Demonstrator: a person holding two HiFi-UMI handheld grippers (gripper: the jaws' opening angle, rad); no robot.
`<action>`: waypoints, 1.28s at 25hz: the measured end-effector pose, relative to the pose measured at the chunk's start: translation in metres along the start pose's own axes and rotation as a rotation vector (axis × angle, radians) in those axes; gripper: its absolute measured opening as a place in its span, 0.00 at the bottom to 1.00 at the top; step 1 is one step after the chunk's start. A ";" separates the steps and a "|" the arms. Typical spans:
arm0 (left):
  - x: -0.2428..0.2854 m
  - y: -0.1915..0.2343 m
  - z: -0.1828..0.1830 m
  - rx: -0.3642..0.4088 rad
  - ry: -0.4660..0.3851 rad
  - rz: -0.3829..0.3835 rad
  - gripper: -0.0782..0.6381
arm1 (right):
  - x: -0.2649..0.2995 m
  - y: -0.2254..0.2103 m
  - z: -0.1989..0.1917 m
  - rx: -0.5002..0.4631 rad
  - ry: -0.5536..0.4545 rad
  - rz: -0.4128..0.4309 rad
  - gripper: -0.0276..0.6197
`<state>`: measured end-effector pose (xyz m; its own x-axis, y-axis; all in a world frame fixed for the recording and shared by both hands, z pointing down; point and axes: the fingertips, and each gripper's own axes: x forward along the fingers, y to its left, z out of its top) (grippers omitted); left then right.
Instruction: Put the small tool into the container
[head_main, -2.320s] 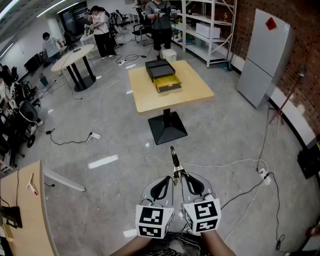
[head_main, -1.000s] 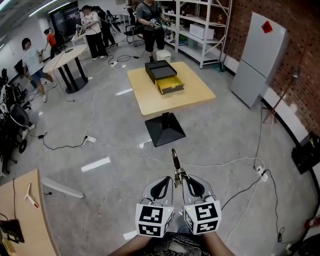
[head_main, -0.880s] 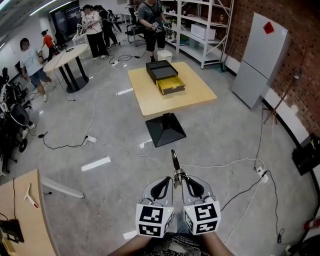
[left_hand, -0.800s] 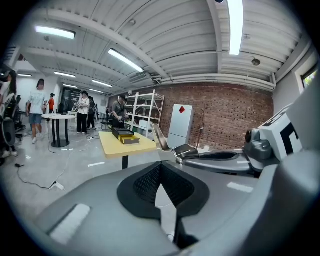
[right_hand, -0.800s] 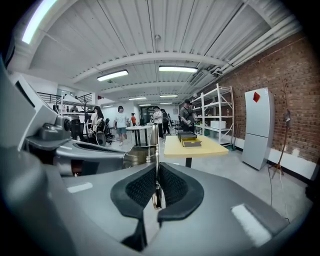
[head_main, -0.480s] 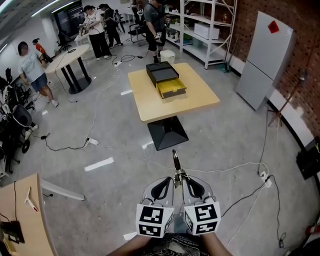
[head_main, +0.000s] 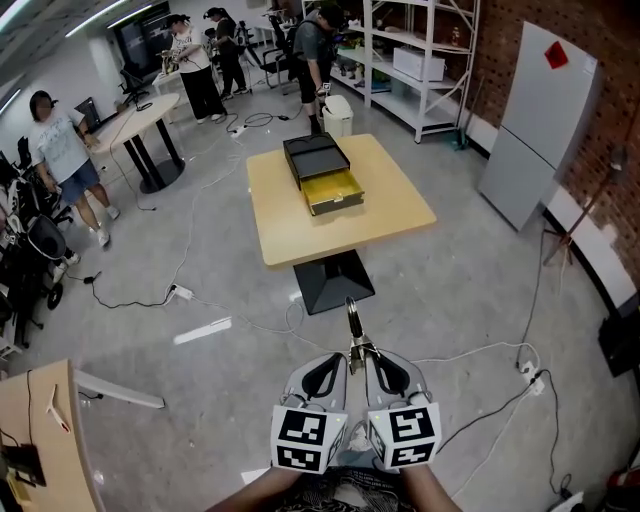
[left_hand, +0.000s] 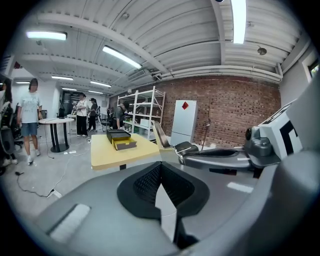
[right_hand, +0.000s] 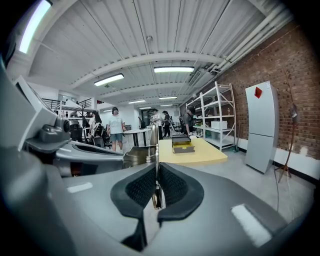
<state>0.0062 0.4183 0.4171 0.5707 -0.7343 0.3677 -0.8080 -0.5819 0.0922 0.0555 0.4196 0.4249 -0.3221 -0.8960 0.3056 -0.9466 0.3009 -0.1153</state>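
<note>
Two tools low in the head view, side by side, out over bare grey floor (head_main: 200, 290). Pinched between the pads of the right tool (right_hand: 156, 176): a small slim steel implement with a dark looped tip (head_main: 352, 322), standing up and forward past the pads. Pressed together on nothing, by the look of its own view, the left tool (left_hand: 160, 169), just beside the right one and apparently not touching the steel implement.

Well apart from both, ahead: a black box-shaped container with an open yellow drawer (head_main: 322, 172), sitting on a pale wooden square counter (head_main: 395, 205) with a black pedestal base. Not yet within reach, so carrying step in hand, placing step undone.

Probably light, stiff and hard, judging from the thin bare metal; no sign of anything fragile. Probably slick too: smooth steel against pads, gripped near its lower end, with most of the length free above. Expect a tendency to pivot or slide in the pinch during walking. Better hold nearer the middle, across the flat faces. Keep pressure steady, avoid swinging, lower tip-first into the yellow drawer, and let go only once down inside its walls.
</note>
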 end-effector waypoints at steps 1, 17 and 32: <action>0.012 -0.004 0.005 0.002 0.002 0.001 0.12 | 0.004 -0.012 0.003 0.000 -0.001 0.002 0.05; 0.116 -0.038 0.044 0.013 0.016 0.059 0.12 | 0.039 -0.123 0.027 0.017 -0.007 0.062 0.05; 0.154 0.016 0.051 0.003 0.022 0.022 0.12 | 0.101 -0.118 0.030 0.024 0.026 0.054 0.05</action>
<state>0.0883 0.2786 0.4282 0.5491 -0.7393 0.3898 -0.8202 -0.5663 0.0813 0.1346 0.2838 0.4407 -0.3729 -0.8699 0.3227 -0.9275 0.3403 -0.1544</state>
